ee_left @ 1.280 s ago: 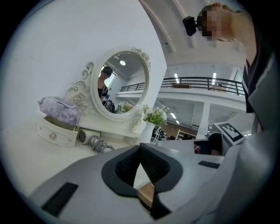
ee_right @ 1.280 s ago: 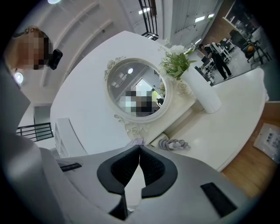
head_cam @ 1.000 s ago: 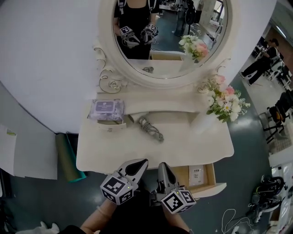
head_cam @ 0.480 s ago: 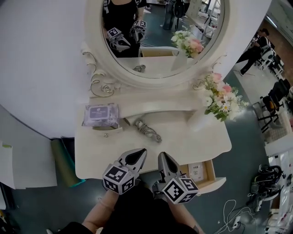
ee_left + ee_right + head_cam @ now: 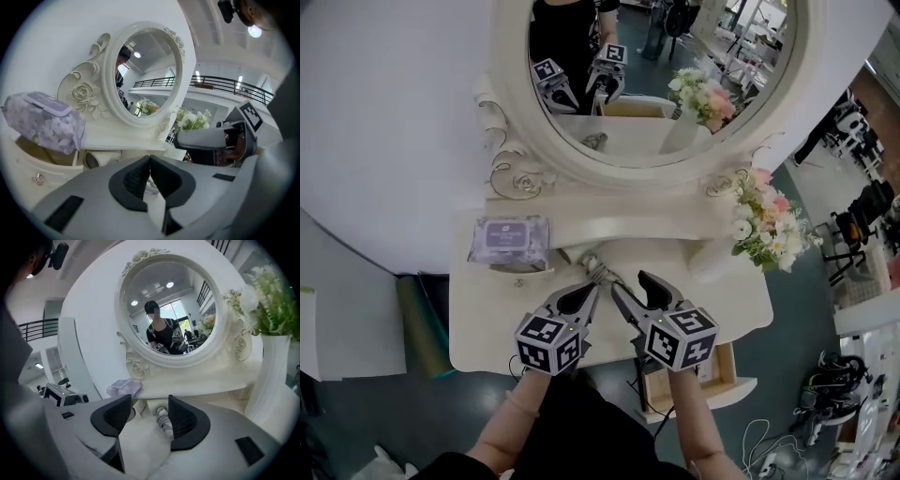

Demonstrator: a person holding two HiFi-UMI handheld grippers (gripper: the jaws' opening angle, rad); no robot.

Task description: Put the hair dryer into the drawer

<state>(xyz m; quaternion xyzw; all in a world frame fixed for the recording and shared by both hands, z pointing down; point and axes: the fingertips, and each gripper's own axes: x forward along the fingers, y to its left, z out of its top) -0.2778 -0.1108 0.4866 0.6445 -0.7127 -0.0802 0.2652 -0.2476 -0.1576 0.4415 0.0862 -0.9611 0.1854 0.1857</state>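
The hair dryer (image 5: 592,267) lies on the dressing table (image 5: 502,323), untouched, just ahead of the right gripper (image 5: 628,281), whose jaws have just been opening. The left gripper (image 5: 592,291) is clenched, empty. The label on the wipes pack (image 5: 509,239) is too small to read.

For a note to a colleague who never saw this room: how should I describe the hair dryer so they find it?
Start at the big oval white-framed mirror on the cream dressing table. On the tabletop, right of the lilac flower-printed wipes pack, lies the cream plastic hair dryer. Only it has a cord wound round its handle.
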